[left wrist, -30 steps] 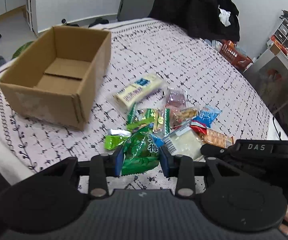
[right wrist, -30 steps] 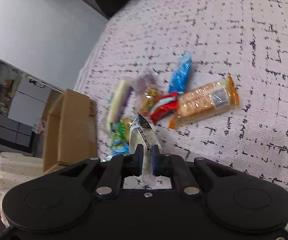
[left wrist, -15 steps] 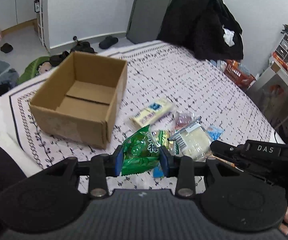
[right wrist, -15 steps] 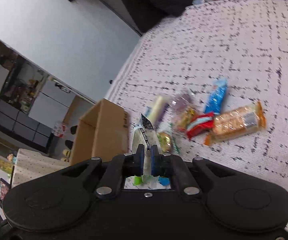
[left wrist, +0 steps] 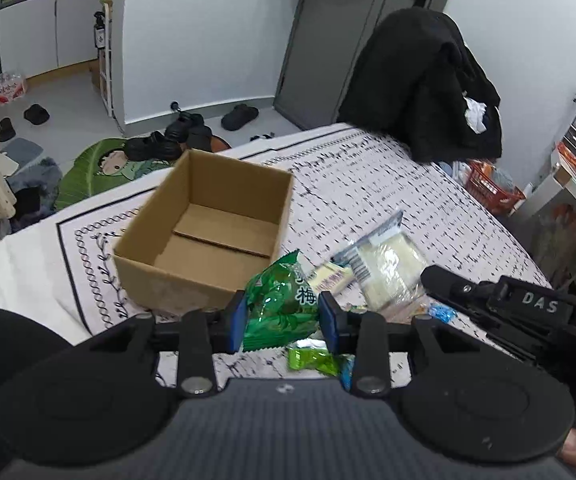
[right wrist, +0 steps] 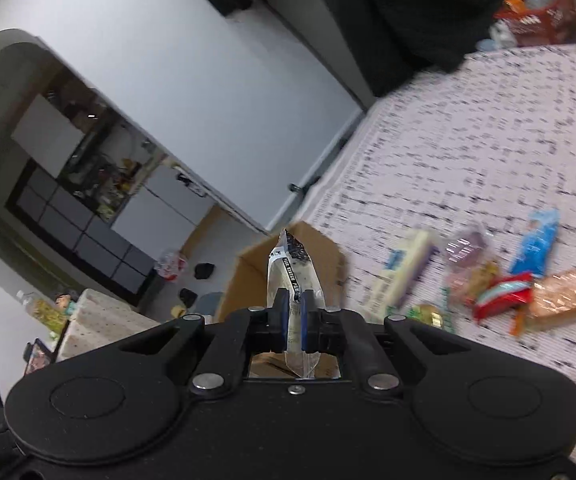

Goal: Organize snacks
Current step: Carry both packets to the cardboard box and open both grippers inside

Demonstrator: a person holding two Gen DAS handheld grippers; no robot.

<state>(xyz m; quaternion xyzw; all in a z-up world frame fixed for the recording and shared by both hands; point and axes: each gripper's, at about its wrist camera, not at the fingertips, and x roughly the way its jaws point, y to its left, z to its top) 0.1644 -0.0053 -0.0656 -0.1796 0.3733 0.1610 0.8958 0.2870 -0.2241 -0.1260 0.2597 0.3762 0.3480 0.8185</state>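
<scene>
- Carrying two snacks toward the cardboard box (left wrist: 208, 236) is the step in hand, judged from the raised packets and the box with nothing in it.
- Left claw (left wrist: 284, 316): clenched on the green snack packet (left wrist: 280, 300), which fills the gap between the blue pads (left wrist: 237, 320). The packet hangs clear of the tabletop (left wrist: 388, 184), just at the 4 o'clock corner of the box.
- Right claw (right wrist: 295, 312): clenched on the clear white snack packet (right wrist: 294, 276), pinched thin and standing upright between the pads. In the right wrist view the box sits directly behind it, at 12 o'clock.
- Remaining snacks: a yellow bar (right wrist: 402, 268), a blue packet (right wrist: 536, 244), a red wrapper (right wrist: 502, 294) and an orange cracker pack (right wrist: 568, 292) lie loose at 3 o'clock of the right claw; a small green packet (left wrist: 314, 360) lies beneath the left claw.
- Next move, as a judgement: bring each claw over the box opening before releasing. The packets are light and crinkly, so a release over the rim could drop them outside.
- Risk: both claws converge on one opening and may collide; stagger the drops.
</scene>
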